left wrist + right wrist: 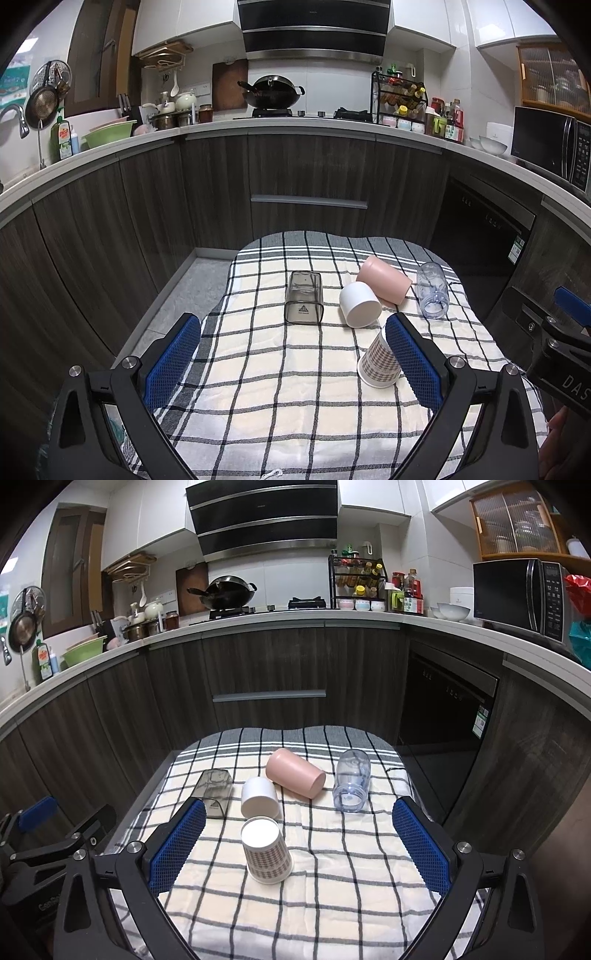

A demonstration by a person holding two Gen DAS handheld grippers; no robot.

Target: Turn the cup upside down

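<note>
Five cups sit on the checked cloth (332, 886) covering my bench: a smoked square cup (216, 794), a pink cup (295, 777) and a clear cup (351, 779) lie on their sides, all showing nothing inside, while a white cup (259, 801) and a patterned paper cup (266, 853) stand mouth-down. In the right wrist view the paper cup sits low centre, between the fingers of my right tool (299, 845), which gapes wide and holds nothing. My left tool (291, 362) is equally wide and bare, the paper cup (378, 363) partly hidden behind its right finger.
</note>
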